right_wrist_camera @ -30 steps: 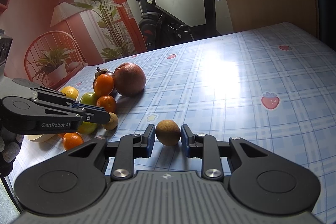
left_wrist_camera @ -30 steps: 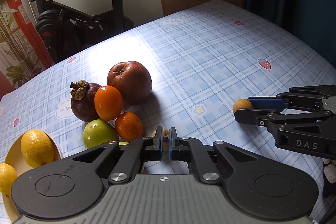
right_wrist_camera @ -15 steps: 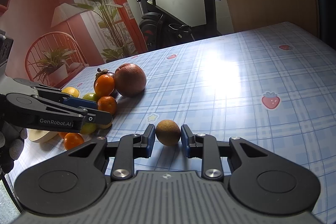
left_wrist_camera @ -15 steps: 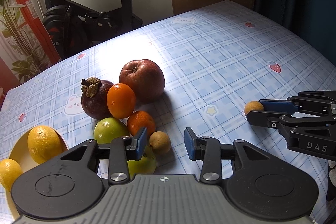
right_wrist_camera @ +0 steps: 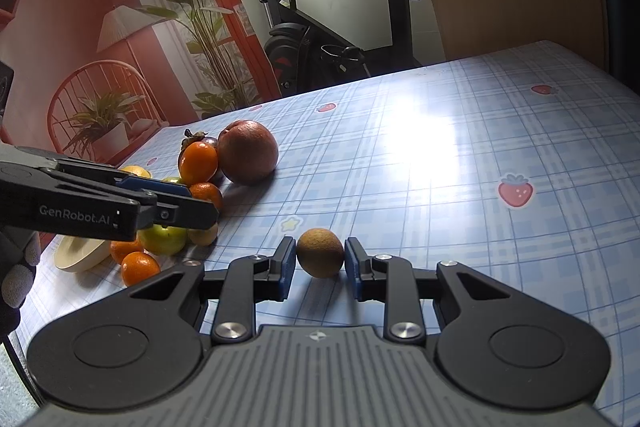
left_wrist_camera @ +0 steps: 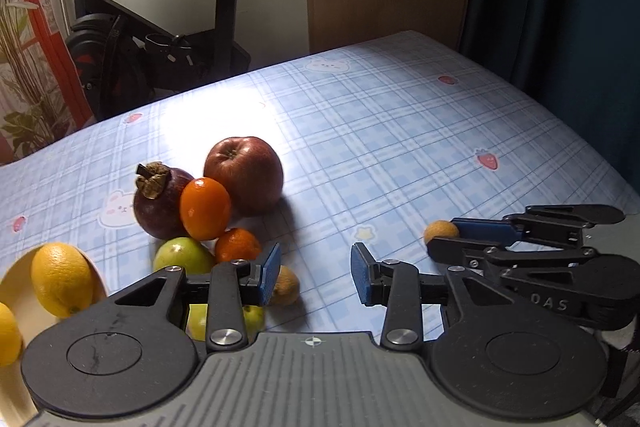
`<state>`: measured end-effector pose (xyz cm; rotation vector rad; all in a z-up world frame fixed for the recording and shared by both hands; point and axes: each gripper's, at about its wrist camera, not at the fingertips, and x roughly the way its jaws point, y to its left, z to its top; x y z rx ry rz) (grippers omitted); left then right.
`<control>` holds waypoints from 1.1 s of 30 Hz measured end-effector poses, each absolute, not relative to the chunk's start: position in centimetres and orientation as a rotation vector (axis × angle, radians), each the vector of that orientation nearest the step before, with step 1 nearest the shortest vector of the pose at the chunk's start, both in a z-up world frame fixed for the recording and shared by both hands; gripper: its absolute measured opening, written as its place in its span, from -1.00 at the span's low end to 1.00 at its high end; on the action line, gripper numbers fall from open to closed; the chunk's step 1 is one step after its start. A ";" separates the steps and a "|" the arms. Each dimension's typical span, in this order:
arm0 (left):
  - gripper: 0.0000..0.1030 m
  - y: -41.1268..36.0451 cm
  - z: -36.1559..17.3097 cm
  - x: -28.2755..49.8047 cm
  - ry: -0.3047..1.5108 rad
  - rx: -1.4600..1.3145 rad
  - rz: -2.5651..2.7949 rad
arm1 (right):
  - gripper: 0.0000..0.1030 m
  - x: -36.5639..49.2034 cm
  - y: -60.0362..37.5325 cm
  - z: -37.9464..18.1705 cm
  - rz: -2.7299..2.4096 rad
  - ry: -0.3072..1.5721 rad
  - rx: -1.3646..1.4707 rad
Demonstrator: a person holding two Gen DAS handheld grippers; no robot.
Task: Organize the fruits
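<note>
Brown and rough-skinned, a small round longan-like fruit (right_wrist_camera: 320, 253) sat on the blue plaid tablecloth (right_wrist_camera: 460, 163), clamped between the blue pads of the right gripper (right_wrist_camera: 320, 267), whose fingers (right_wrist_camera: 285, 263) pressed its two sides. In the left wrist view the same fruit (left_wrist_camera: 440, 231) showed at that gripper's tip (left_wrist_camera: 444, 239), well apart from the pile.

The left gripper (left_wrist_camera: 315, 273) had just been opening; its fingers (left_wrist_camera: 269, 273) stood apart with bare cloth between them. A second small brown fruit (left_wrist_camera: 286, 285) lay just beside the left pad, outside the gap; whether it touched the pad could not be told.

Near it the heap held a large dark-red apple (left_wrist_camera: 243, 174), a purple mangosteen with a dry brown cap (left_wrist_camera: 158, 205), an oval orange kumquat-like fruit (left_wrist_camera: 205, 209) leaning on both, a small round tangerine (left_wrist_camera: 237, 246) and a green apple-like fruit (left_wrist_camera: 182, 259). Another yellow-green fruit (left_wrist_camera: 198, 321) showed partly behind the left finger.

At the left edge a cream shallow bowl (left_wrist_camera: 12, 283) held a yellow lemon-like fruit (left_wrist_camera: 60, 279), with another yellow one (left_wrist_camera: 8, 333) at the frame border. Two small oranges (right_wrist_camera: 138, 267) lay beside the bowl (right_wrist_camera: 82, 255) in the right wrist view.
</note>
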<state>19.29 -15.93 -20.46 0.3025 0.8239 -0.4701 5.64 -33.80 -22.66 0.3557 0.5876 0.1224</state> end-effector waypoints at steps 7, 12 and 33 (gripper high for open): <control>-0.34 -16.0 -21.2 20.4 0.855 0.440 -0.424 | -0.44 5.6 -33.9 -22.7 0.124 0.589 0.353; -0.34 -16.9 -21.4 20.2 0.859 0.560 -0.464 | -0.44 5.6 -34.0 -22.8 0.126 0.587 0.360; -0.50 -16.4 -23.3 20.4 0.892 0.517 -0.517 | -0.44 5.7 -34.0 -22.6 0.127 0.593 0.363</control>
